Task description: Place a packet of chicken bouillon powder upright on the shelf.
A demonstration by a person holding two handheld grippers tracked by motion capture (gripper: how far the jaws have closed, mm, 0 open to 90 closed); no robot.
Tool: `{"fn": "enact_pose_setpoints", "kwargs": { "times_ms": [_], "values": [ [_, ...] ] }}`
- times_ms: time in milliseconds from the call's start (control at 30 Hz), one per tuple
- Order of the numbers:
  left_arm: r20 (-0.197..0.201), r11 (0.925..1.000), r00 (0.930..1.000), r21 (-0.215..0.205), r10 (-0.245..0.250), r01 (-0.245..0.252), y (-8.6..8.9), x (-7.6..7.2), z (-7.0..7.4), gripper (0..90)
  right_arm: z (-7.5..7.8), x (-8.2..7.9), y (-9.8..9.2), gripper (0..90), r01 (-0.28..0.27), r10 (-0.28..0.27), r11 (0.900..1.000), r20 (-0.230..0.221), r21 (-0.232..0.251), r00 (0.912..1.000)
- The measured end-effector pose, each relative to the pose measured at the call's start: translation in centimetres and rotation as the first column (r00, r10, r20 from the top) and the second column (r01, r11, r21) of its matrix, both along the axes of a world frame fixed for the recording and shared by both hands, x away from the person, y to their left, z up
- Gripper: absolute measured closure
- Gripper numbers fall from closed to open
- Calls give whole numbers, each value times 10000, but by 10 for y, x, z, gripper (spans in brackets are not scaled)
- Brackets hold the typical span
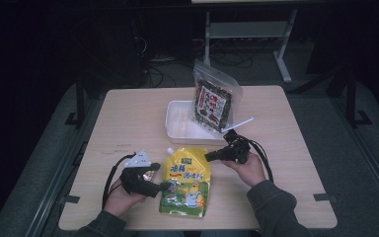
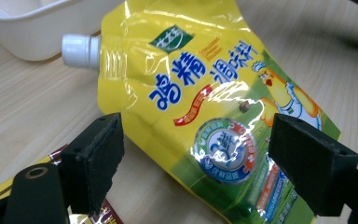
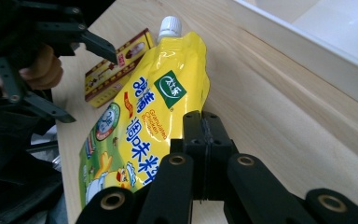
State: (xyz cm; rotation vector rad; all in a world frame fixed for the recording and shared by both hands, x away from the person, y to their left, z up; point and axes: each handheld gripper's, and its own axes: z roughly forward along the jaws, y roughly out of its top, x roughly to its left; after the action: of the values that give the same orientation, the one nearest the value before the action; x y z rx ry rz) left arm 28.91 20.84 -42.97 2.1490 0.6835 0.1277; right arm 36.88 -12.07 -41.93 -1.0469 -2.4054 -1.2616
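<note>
Now, w/ left hand-held gripper [image 2: 196, 163] spread wide astride yellow spout pouch [image 1: 185, 181] lying flat on worktop [image 1: 128, 118] near white tray [image 1: 177, 123], right hand-held gripper [image 3: 206, 140] pressed closed & empty: lower, clamp pouch edge squarely.

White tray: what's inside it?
A clear seaweed snack bag stands in the white tray, leaning at its right end. The left part looks bare; whatever lies behind or under the bag is hidden.

Yellow spouted pouch [image 1: 185, 182] flat on table [image 1: 286, 123], between two hand-held grippers
</note>
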Motion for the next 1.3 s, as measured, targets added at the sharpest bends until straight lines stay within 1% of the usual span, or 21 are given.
{"fn": "enact_pose_setpoints", "kwargs": {
  "times_ms": [200, 367, 400, 467, 533, 600, 700, 767, 800, 833, 867, 900, 967, 1033, 1067, 1133, 1167, 1200, 1233, 1267, 1300],
  "values": [
    [-170, 10000, 9999, -41, 27, -28, 0, 1, -3, 171, 10, -7, -6, 896, 18, -24, 9996, 226, 278, 9997],
    [-361, 9998, 9993, -222, 5, -12, 0, 2, -4, 171, 16, -11, -10, 896, 3, -21, 9988, 369, 484, 9993],
    [-524, 9997, 9986, -228, -70, 58, -1, 3, -5, 171, 19, -13, -11, 896, -33, 7, 9981, 424, 618, 9991],
    [-584, 9998, 9983, -203, -95, 83, -1, 3, -6, 171, 20, -14, -12, 897, -36, 5, 9976, 444, 691, 9990],
    [-830, 9995, 9963, -244, -219, 199, -3, 4, -7, 180, 23, -16, -13, 897, -54, 13, 9967, 506, 815, 9987],
    [-967, 9991, 9946, -229, -363, 343, -4, 4, -8, 200, 25, -19, -14, 896, -99, 44, 9955, 582, 945, 9983],
    [-1323, 9969, 9887, -443, -706, 652, -6, 5, -10, 227, 27, -21, -14, 896, -119, 58, 9945, 594, 1042, 9982],
    [-1467, 9945, 9845, -565, -958, 883, -7, 5, -10, 277, 29, -22, -14, 896, -169, 93, 9933, 659, 1148, 9978],
    [-1497, 9936, 9834, -628, -1028, 943, -8, 5, -11, 322, 31, -24, -14, 896, -208, 114, 9911, 716, 1317, 9974],
    [-1522, 9929, 9825, -688, -1070, 975, -8, 5, -11, 322, 31, -24, -14, 896, -208, 114, 9911, 716, 1317, 9974],
    [-1565, 9906, 9803, -841, -1205, 1083, -7, 5, -11, 355, 32, -25, -14, 896, -227, 124, 9900, 749, 1389, 9971],
    [-1644, 9879, 9780, -1075, -1287, 1119, -7, 5, -11, 435, 35, -27, -13, 896, -261, 147, 9903, 842, 1364, 9963],
    [-1705, 9869, 9767, -1160, -1306, 1117, -6, 6, -10, 452, 36, -28, -12, 897, -277, 156, 9903, 885, 1365, 9960],
    [-1887, 9810, 9723, -1612, -1378, 1077, -1, 8, -10, 524, 39, -30, -13, 897, -306, 173, 9895, 948, 1411, 9953],
    [-1923, 9789, 9712, -1744, -1403, 1069, 1, 9, -9, 587, 41, -31, -14, 897, -334, 192, 9881, 955, 1499, 9952],
    [-1952, 9746, 9698, -1965, -1459, 1071, 4, 9, -9, 637, 42, -32, -15, 897, -350, 205, 9876, 957, 1530, 9952],
    [-1999, 9702, 9676, -2160, -1541, 1099, 5, 9, -8, 659, 43, -32, -16, 897, -385, 236, 9875, 984, 1526, 9949],
    [-1999, 9702, 9676, -2160, -1541, 1099, 5, 9, -8, 681, 43, -32, -16, 897, -385, 236, 9875, 984, 1526, 9949],
    [-1994, 9659, 9662, -2318, -1636, 1157, 6, 9, -8, 706, 44, -33, -17, 897, -435, 289, 9875, 974, 1512, 9948],
    [-1980, 9638, 9655, -2378, -1693, 1203, 6, 9, -8, 723, 45, -33, -17, 897, -461, 315, 9878, 987, 1491, 9946],
    [-1980, 9638, 9655, -2378, -1693, 1203, 6, 9, -8, 734, 45, -33, -17, 897, -461, 315, 9878, 987, 1491, 9946]
  ]
}}
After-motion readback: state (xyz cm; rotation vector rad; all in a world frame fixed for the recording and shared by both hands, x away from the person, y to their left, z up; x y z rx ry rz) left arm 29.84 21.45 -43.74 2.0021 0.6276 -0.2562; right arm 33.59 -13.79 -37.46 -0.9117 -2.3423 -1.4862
